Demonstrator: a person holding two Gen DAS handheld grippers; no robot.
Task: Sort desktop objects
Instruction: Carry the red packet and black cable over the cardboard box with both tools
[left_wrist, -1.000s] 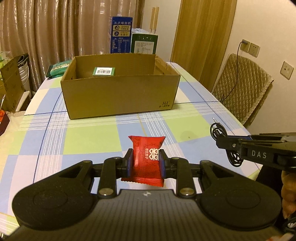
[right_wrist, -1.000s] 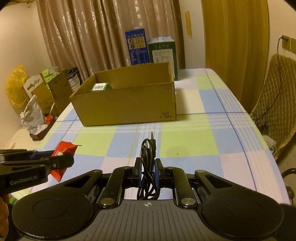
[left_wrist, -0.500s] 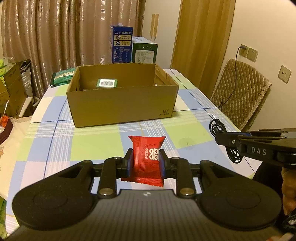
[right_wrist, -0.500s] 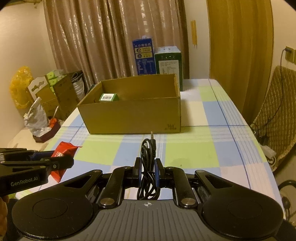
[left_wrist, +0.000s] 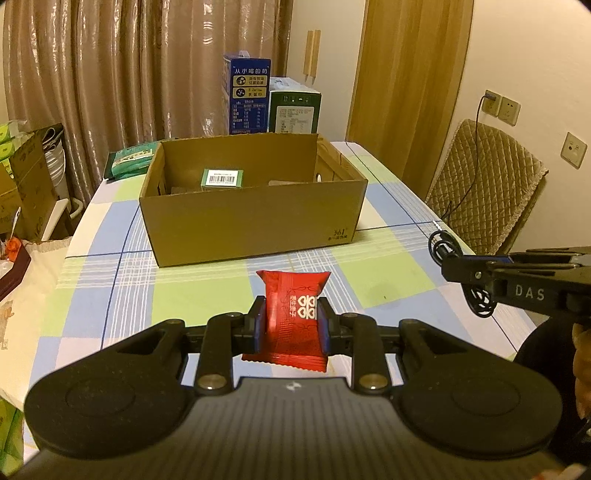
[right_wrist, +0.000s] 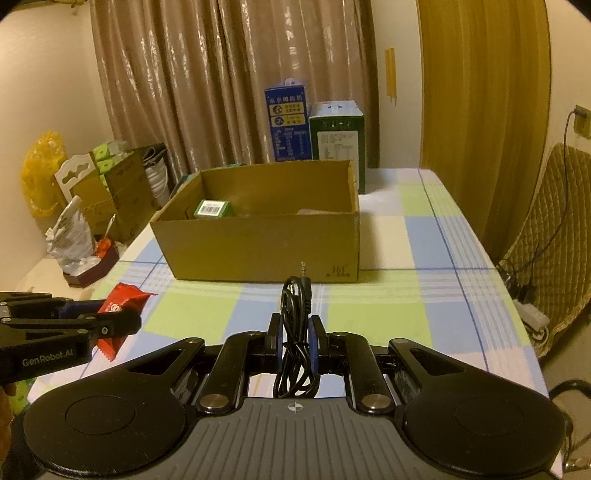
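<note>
Left claw (left_wrist: 291, 320) grips a red crinkled foil snack packet (left_wrist: 295, 317), held above the checked cloth-covered surface (left_wrist: 207, 291). Ahead at centre, an open brown cardboard box (left_wrist: 255, 221) sits on the surface, a small green barcoded carton (left_wrist: 222, 178) inside. Right claw (right_wrist: 295, 341) is clamped on a coiled black audio cable (right_wrist: 295, 332), clear of the surface.

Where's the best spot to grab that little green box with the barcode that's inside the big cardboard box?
Probably from straight above, gripper fingers closing on two opposite side faces of the green box. It sits deep in the cardboard box with its barcode face toward the camera, and the tall walls block any sideways approach. The near left wall looks close, so pinch across whichever sides have room.
</note>
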